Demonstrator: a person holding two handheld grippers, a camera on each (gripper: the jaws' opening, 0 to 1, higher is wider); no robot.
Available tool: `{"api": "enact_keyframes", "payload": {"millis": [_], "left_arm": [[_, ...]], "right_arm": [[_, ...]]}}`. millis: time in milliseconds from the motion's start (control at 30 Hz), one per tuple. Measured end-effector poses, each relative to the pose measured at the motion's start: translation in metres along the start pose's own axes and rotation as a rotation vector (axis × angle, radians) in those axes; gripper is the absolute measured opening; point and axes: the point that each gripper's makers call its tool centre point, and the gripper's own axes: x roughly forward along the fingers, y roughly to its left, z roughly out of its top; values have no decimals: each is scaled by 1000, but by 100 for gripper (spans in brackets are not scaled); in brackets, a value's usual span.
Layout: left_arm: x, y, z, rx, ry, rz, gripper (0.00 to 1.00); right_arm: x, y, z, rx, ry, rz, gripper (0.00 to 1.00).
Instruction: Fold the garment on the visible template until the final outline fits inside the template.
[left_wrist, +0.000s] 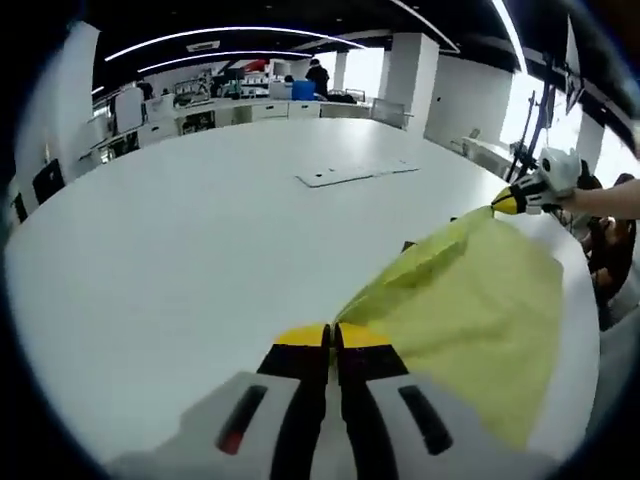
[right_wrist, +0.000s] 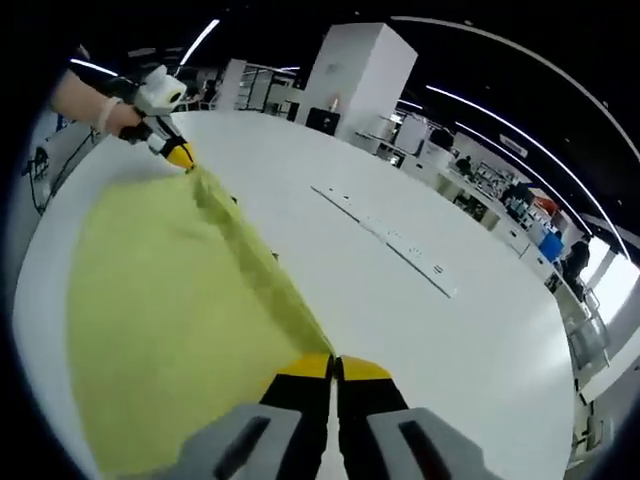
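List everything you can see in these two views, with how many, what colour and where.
garment: one, yellow-green, on the near part of the table, its edge stretched between the two grippers
template: one, white flat sheet, on the table beyond the garment
table: one, white, large, rounded edge
desks and shelving: several, white, beyond the table
left gripper: one, yellow-tipped, shut on the garment's edge
right gripper: one, yellow-tipped, shut on the garment's edge

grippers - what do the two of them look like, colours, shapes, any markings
Both match: the left gripper and right gripper have two black jaws with yellow tips, rising from light grey housings with dark slots. One slot on the left gripper shows red. Seen from afar, each carries a white rounded body.
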Motion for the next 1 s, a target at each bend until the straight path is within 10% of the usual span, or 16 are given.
{"api": "enact_keyframes", "payload": {"millis": [400,600,1000], "left_arm": [[-1,0,-1,-75,-38,-18,1],[-7,-2,1,-14,-66,-38,25],[-27,-36,12,48,-136,-236,66]], "right_arm": [[2,4,-1,104,-11,-4,0],[-8,9,4,224,-79,28,36],[-25,21,2,334,-131,105,73]]}}
